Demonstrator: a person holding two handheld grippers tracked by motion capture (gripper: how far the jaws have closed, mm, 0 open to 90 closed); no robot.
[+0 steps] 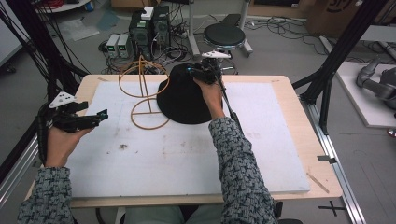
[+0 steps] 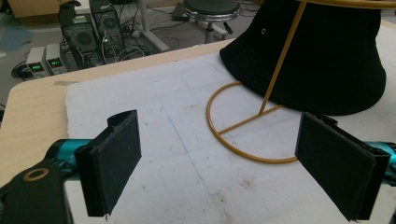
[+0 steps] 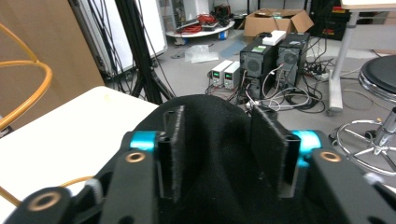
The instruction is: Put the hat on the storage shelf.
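Observation:
A black bucket hat lies on the white foam board at the table's far middle. It leans against a gold wire hat stand. My right gripper sits on the hat's crown, its pads shut on a bunched fold of the black hat. In the right gripper view the fabric fills the gap at my right gripper. My left gripper hovers over the board's left edge, open and with nothing in it. The left gripper view has my left gripper facing the stand and the hat.
The wooden table borders the board on all sides. Black frame posts stand at its right and left. Beyond the far edge, on the floor, are computer towers, cables and a round stool.

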